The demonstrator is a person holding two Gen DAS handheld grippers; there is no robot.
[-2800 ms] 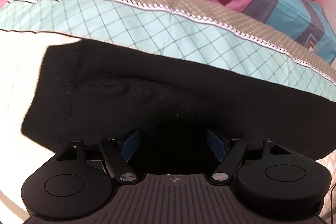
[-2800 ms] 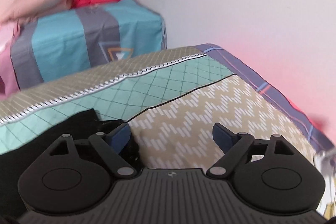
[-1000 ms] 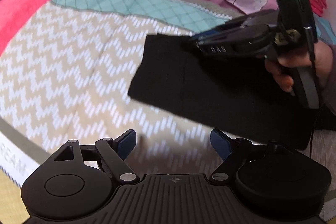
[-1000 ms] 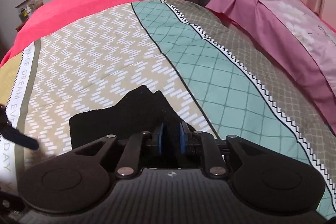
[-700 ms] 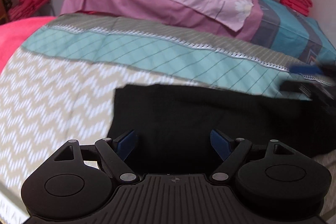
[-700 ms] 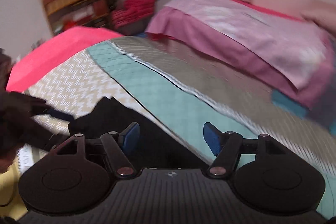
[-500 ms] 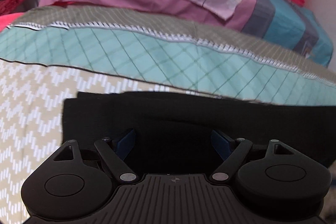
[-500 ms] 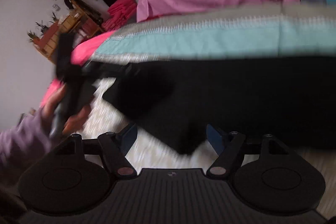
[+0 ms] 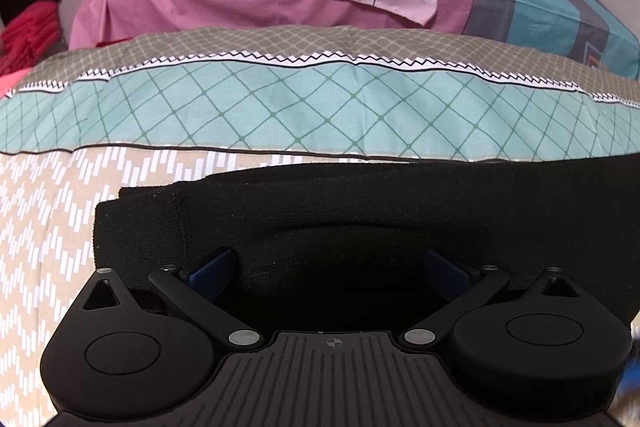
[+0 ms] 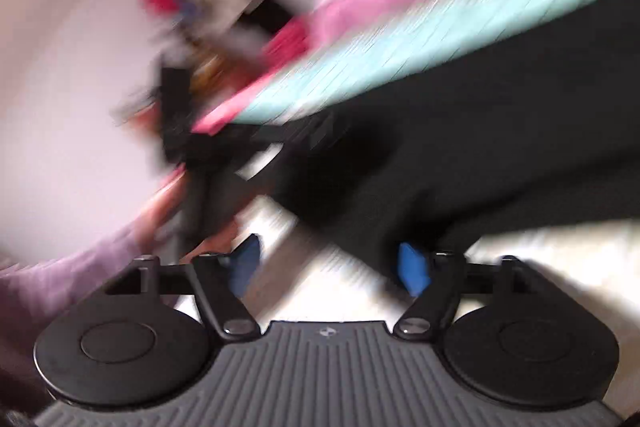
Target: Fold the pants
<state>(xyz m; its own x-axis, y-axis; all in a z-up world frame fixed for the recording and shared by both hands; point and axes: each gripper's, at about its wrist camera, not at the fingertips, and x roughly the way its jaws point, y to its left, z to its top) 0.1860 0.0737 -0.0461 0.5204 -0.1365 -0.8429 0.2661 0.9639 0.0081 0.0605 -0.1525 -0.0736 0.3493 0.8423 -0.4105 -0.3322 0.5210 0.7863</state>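
Two layers of the black pants (image 9: 360, 211) show already: an upper fold lies over a lower one, whose edge peeks out at about ten o'clock from the left gripper (image 9: 332, 263). By my reading at least one fold is done, and the garment rests as a long flat band across the patterned bedspread (image 9: 60, 211), running from the left end out past three o'clock in the left wrist view. What remains, I judge, is to bring one end over the other to shorten the band, then smooth it; how the far right end lies cannot be told, since it leaves the picture.

Left gripper: its jaws stand spread wide, hovering low over the near end of the pants with the cloth lying between and ahead of the blue pads (image 9: 212, 265). Nothing shows the pads pressing on fabric, so I take it as holding nothing.

Right gripper (image 10: 330, 263): the view is heavily blurred, yet the jaws are plainly apart, having just been opening, and nothing is pinched. A corner of the pants (image 10: 460, 167) reaches down toward the right-hand pad at about one o'clock, with bedspread beneath the gap. At ten o'clock the person's other hand (image 10: 212, 223) appears, smeared.
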